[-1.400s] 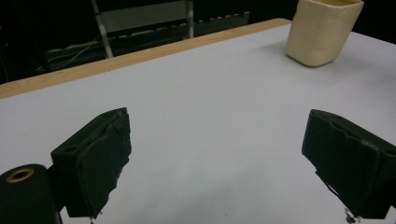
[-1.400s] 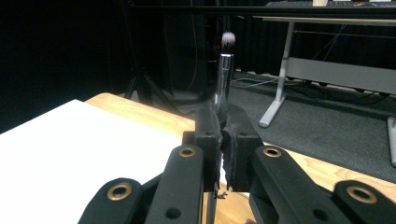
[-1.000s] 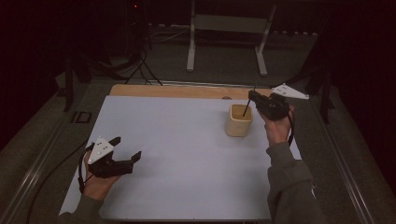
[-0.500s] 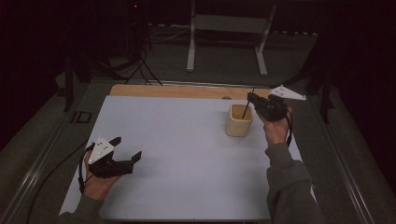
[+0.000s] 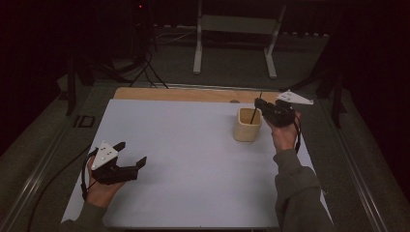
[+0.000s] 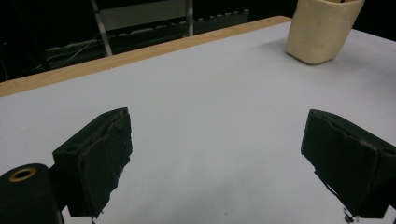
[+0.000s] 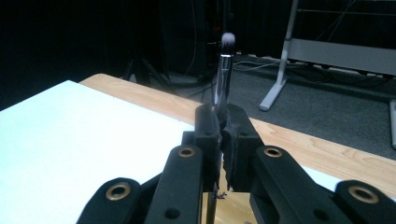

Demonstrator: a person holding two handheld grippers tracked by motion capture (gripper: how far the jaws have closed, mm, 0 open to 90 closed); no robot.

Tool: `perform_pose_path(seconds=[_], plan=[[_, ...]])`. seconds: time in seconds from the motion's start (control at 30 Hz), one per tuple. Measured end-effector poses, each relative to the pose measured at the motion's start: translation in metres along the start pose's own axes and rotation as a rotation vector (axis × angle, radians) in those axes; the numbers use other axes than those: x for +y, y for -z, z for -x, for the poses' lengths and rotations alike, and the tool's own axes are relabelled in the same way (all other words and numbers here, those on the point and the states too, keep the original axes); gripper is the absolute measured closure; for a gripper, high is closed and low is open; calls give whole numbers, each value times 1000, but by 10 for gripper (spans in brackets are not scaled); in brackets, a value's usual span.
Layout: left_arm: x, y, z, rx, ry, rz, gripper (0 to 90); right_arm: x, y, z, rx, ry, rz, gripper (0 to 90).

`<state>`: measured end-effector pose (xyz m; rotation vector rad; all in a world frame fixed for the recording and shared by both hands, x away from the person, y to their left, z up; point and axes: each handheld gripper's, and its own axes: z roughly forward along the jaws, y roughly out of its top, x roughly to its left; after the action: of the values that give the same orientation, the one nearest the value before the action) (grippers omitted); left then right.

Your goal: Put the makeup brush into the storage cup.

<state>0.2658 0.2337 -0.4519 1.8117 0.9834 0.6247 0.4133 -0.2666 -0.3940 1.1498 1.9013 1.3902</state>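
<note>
Slim brush (image 7: 223,70) upright, tip up, above beige cup (image 5: 247,124).

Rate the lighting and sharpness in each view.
High view: dim, dark surroundings, the white table mat lit evenly. Left gripper view: the cup soft, near jaws sharp. Right gripper view: the brush fairly clear against a black background.

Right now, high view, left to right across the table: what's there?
left gripper, open, over the white mat → cream cup → right gripper, shut on a thin brush whose lower end is in the cup.
</note>
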Motion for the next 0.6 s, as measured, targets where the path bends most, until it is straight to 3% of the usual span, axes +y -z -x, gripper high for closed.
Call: perform_pose_path(seconds=[0.17,0.2,0.23,0.27,0.3,0.33,0.4,0.6], plan=[[0,0,0,0,-2,-2,100,0,1,0,4,-5,3,832],[0,0,0,1,-2,-1,100,0,1,1,15,-15,8,738],[0,0,0,0,-1,-1,100,0,0,2,49,-27,10,589],[0,0,0,0,0,-1,100,0,-2,3,75,-37,11,378],[0,0,0,1,-1,-2,101,0,-3,1,56,-37,7,169],[0,0,0,1,-2,-3,101,0,-4,0,37,-41,-6,99],[0,0,0,1,-4,-3,101,-1,-5,1,55,-45,-15,97],[0,0,0,1,-1,-1,101,-2,-4,3,34,-50,-27,97]])
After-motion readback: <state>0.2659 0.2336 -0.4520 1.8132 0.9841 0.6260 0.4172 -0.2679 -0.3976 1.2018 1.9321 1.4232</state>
